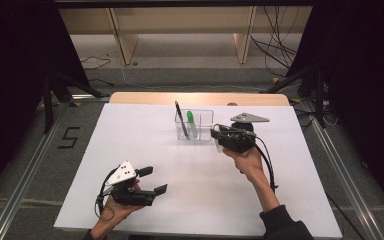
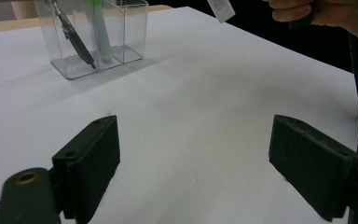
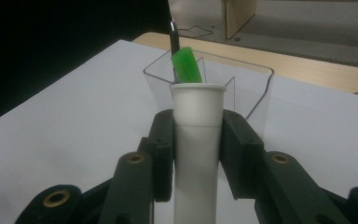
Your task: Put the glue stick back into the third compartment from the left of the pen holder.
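Holding: the right gripper (image 3: 196,154) has its jaws clamped on a white tube (image 3: 197,140), one pad pressed on each side just under the rim; the tube stands upright between them.
Tube, place: in the right gripper view it sits just in front of the clear holder (image 3: 256,88), with its rim below the green cap; whether it touches the holder, cannot tell. In the high view the gripper (image 1: 219,134) is just right of the holder (image 1: 194,125), and the tube itself is too small to make out there.
Holder: clear plastic, split by a thin wall into compartments, standing on the far middle of the white table (image 1: 145,145).
Holder, contents: a black pen (image 1: 181,120) leaning to the far left, and a white marker with a green cap (image 1: 191,122) beside it, both in the left compartment. In the left gripper view the pen (image 2: 74,37) and the marker (image 2: 101,37) rest their tips on the floor of the same compartment; the right compartment looks empty.
Left gripper: (image 1: 152,181) at the near left of the table, jaws wide apart with nothing between them, only bare table under them (image 2: 196,154).
Around: a sleeve (image 1: 282,222) at the near right edge; a cable trailing from the right gripper along the forearm.
In the way: the green cap (image 3: 187,64) and the pen (image 3: 174,42) rise directly behind the tube's rim.
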Action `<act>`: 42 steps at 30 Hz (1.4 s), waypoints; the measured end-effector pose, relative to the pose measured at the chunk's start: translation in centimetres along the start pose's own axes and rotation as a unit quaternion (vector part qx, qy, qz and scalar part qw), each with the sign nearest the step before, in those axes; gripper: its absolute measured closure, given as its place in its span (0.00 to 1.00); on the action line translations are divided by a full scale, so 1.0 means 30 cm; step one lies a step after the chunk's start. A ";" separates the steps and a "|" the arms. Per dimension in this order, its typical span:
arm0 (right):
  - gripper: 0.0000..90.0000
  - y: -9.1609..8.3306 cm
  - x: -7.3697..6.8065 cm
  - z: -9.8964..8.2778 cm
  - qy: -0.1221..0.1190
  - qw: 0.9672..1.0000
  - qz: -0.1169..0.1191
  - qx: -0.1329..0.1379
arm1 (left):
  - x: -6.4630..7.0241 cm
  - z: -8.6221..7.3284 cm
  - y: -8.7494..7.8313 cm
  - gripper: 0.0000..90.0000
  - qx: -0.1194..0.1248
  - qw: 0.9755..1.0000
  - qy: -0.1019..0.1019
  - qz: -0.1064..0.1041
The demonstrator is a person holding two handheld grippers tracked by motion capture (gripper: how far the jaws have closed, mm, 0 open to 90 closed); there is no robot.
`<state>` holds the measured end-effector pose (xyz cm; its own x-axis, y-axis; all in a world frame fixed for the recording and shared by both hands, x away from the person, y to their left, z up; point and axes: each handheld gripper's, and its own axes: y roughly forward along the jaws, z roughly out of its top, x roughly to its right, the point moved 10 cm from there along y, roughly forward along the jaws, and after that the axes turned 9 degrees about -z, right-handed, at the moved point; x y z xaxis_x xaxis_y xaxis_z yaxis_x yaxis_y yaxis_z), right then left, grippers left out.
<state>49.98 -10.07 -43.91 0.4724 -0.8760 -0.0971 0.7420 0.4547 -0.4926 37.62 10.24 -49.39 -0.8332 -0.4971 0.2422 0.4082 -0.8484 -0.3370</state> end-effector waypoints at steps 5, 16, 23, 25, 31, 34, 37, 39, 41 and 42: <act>0.75 0.037 -0.013 0.029 -0.005 1.000 -0.003 -0.003 | -0.002 0.001 -0.003 0.18 0.002 1.000 -0.002 0.001; 0.75 0.086 -0.015 0.066 0.004 1.000 -0.005 -0.001 | -0.003 0.001 -0.002 0.18 0.003 1.000 -0.002 0.002; 0.75 0.117 -0.002 0.099 0.016 1.000 -0.017 0.011 | -0.004 0.001 -0.003 0.18 0.002 1.000 -0.001 0.002; 0.75 0.128 0.001 0.108 0.016 1.000 -0.019 0.009 | -0.004 0.001 -0.003 0.18 0.003 1.000 -0.002 0.002; 0.75 0.160 0.022 0.143 0.031 0.999 -0.031 0.016 | -0.003 0.002 -0.003 0.18 0.004 1.000 -0.002 0.002; 0.75 0.177 0.038 0.156 0.037 0.998 -0.037 0.018 | -0.003 0.002 -0.004 0.18 0.005 1.000 -0.003 0.001; 0.75 0.192 0.059 0.166 0.039 0.998 -0.047 0.016 | -0.005 0.002 -0.005 0.18 0.004 1.000 -0.002 0.002; 0.75 0.200 0.073 0.173 0.041 0.998 -0.053 0.016 | -0.004 0.002 -0.004 0.18 0.005 1.000 -0.003 0.001; 0.75 0.210 0.084 0.180 0.045 0.997 -0.057 0.017 | -0.004 0.002 -0.004 0.18 0.005 1.000 -0.003 0.001; 0.75 0.214 0.088 0.183 0.048 0.997 -0.058 0.017 | -0.004 0.002 -0.004 0.18 0.005 1.000 -0.003 0.001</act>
<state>58.61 -8.58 -42.58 0.3357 -0.9339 -0.1231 0.8060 0.3524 -0.4756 37.69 10.39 -49.31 -0.8297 -0.5005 0.2471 0.4142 -0.8489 -0.3284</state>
